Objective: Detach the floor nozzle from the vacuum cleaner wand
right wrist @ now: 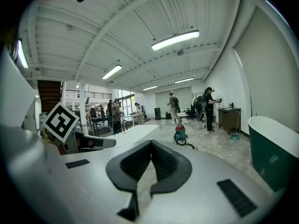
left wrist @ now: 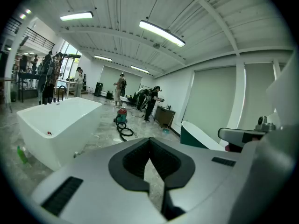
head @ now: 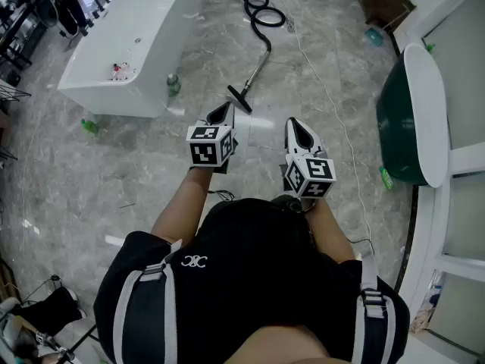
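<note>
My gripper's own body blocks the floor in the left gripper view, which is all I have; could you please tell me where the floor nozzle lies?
Observer: The floor nozzle lies on the floor just past the left gripper, untouched.
Operator: Is it on the wand?
Observer: Yes, the wand joins it and runs to the black hose.
Operator: And the right gripper?
Observer: The right gripper is shut and empty.

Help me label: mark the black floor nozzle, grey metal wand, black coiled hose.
black floor nozzle (head: 239, 100), head view, bar middle
grey metal wand (head: 258, 70), head view, shaft middle
black coiled hose (head: 266, 40), head view, straight end
</note>
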Available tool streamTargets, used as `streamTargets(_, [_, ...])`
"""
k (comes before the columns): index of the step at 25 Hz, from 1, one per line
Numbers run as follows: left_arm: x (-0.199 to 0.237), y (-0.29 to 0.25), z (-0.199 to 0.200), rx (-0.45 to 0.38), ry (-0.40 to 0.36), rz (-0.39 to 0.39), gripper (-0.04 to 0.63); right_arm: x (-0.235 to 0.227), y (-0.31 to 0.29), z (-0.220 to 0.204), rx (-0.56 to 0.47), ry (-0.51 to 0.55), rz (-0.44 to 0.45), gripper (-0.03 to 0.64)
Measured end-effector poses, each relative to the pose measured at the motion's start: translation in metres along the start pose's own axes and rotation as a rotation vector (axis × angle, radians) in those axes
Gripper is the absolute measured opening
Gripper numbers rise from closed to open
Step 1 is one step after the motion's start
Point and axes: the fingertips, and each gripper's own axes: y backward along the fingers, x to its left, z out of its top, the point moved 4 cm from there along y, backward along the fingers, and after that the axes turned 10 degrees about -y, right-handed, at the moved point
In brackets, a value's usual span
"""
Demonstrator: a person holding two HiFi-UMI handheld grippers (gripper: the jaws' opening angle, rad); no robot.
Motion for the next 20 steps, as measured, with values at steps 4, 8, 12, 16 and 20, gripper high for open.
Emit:
streamTargets(4, [0.001,-0.014,0.001,0.013,0.005,-0.006,0.009,-0.014,-0.016,0.005,-0.007,-0.004,-0.005,0.009])
streamTargets(8, [0.002,-0.034,0.0,0.041,-0.011,-0.011,0.009,-0.029,-0.037,0.003,0.003,-0.01,-0.006,0.009])
streamTargets(12, [0.003,-0.055,0.012,0.056,-0.086,0.015,0.009,-0.047,-0.06,0.014,-0.004,-0.019,0.008,0.009])
streamTargets(16, [-0.003,-0.092,0.029,0.066,-0.169,0.047,0.009,-0.082,-0.092,0.029,-0.005,-0.027,0.012,0.009])
streamTargets(20, [-0.018,-0.137,0.049,0.065,-0.147,0.046,0.009,-0.121,-0.119,0.057,-0.008,-0.02,0.038,0.009])
